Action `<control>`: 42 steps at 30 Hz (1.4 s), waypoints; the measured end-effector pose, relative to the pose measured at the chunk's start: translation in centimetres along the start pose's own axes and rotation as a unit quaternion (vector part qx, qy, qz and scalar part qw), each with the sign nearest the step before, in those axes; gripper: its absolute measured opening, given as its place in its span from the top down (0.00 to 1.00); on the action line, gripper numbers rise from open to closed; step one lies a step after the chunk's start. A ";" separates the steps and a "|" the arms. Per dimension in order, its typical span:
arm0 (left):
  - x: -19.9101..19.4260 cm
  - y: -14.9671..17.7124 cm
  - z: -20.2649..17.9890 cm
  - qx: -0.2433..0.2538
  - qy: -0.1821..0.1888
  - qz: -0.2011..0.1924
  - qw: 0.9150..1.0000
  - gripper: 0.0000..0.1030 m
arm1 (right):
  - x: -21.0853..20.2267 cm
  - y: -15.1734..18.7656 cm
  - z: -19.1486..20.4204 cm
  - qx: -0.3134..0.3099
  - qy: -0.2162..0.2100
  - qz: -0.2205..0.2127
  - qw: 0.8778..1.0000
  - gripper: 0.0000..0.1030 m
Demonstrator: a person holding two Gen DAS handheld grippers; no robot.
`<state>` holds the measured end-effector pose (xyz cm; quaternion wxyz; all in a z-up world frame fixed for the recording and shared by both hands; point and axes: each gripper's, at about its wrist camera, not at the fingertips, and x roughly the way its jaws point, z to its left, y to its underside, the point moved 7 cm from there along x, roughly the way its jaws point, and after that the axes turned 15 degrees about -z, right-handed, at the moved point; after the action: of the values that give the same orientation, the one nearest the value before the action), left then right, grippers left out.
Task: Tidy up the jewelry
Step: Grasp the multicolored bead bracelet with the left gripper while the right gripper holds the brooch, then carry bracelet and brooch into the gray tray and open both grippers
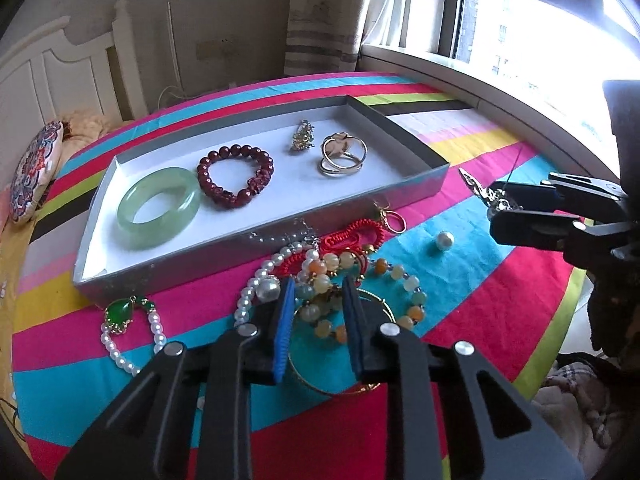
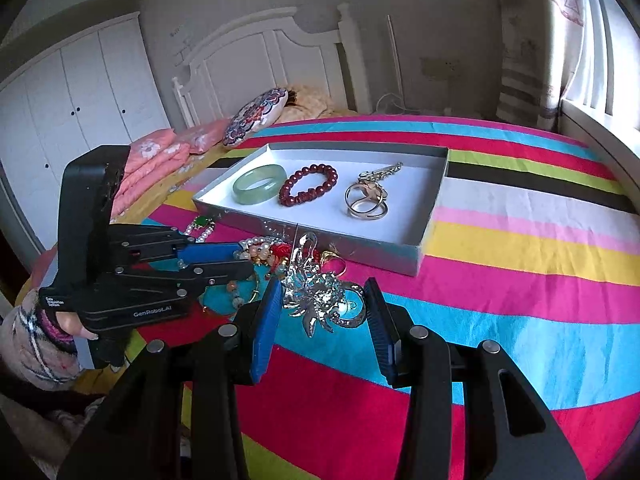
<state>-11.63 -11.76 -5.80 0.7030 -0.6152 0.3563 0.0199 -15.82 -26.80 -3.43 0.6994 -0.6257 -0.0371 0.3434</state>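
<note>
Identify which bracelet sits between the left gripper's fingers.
The pastel orange-and-green stone bead bracelet in the pile on the bedspread. The jade bangle and dark red bead bracelet lie in the tray; the pearl bracelet lies apart.

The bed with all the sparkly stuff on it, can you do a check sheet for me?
Surface: striped bedspread, flat.
Job's things: tray holds bangle, red bracelet, rings, gold pin; tangled pile, pendant and loose pearl lie outside.
Clutter: cushion, pink bedding.
Grippers: left gripper jaws astride bead bracelet, grip unclear; right gripper shut on brooch.
Cables: white cord by wall.
Surroundings: headboard, wardrobe, window.
</note>
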 end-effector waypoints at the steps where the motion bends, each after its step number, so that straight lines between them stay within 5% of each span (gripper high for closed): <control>1: 0.1 0.0 0.0 0.000 0.000 0.000 1.000 0.78 | -0.1 0.0 0.0 0.000 0.000 -0.001 1.000 0.59; 10: -0.2 0.0 -0.3 0.012 -0.004 -0.008 1.000 0.85 | -0.1 0.1 0.3 -0.001 -0.001 0.001 1.000 0.59; 14: -1.1 -0.7 -1.0 0.010 0.008 -0.031 0.999 0.91 | -0.1 0.1 0.3 0.000 -0.001 0.000 1.000 0.59; 28: -5.7 -5.6 -3.5 0.019 0.035 -0.107 0.993 0.91 | -0.9 -0.8 -0.8 0.005 0.011 -0.018 1.000 0.59; 42: -3.9 -10.2 1.6 0.031 -0.022 -0.102 0.994 0.91 | 3.1 -3.3 0.0 -0.021 0.015 -0.004 1.000 0.59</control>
<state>-9.01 -11.28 4.95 0.7280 -0.6254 0.2765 -0.0491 -12.03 -25.13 -1.61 0.6879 -0.6450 -0.0364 0.3308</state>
